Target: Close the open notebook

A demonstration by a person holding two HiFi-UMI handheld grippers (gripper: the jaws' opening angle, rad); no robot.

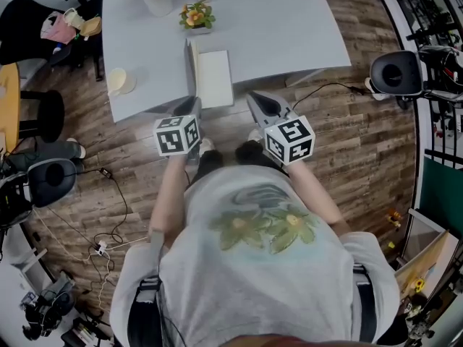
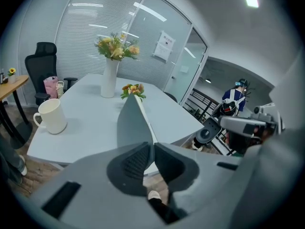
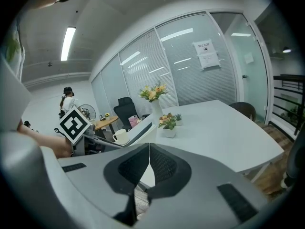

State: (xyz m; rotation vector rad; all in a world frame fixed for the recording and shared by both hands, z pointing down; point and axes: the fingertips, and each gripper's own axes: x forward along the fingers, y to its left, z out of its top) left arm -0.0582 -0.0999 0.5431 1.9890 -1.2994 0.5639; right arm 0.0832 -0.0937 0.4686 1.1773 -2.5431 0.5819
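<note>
Grey jaws of the left gripper (image 2: pixel 152 144) are pinched almost together on the near edge of the raised cover of the notebook (image 1: pixel 215 78), which stands upright over the white pages. Just right of the notebook, the right gripper (image 3: pixel 149 144) has its jaws closed on nothing. The notebook lies at the near edge of the table (image 1: pixel 289 27), with a mug (image 2: pixel 51 117) to its left.

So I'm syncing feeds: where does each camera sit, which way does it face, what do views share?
Head view: on the head, steeply down onto the notebook, table; shirt, forearms, left tongs, right tongs show.
Left gripper view: on the left tongs, facing across the table; jaws grip the raised cover.
Right gripper view: on the right tongs, facing the vase; jaws shut.
All share notebook, vase.
</note>
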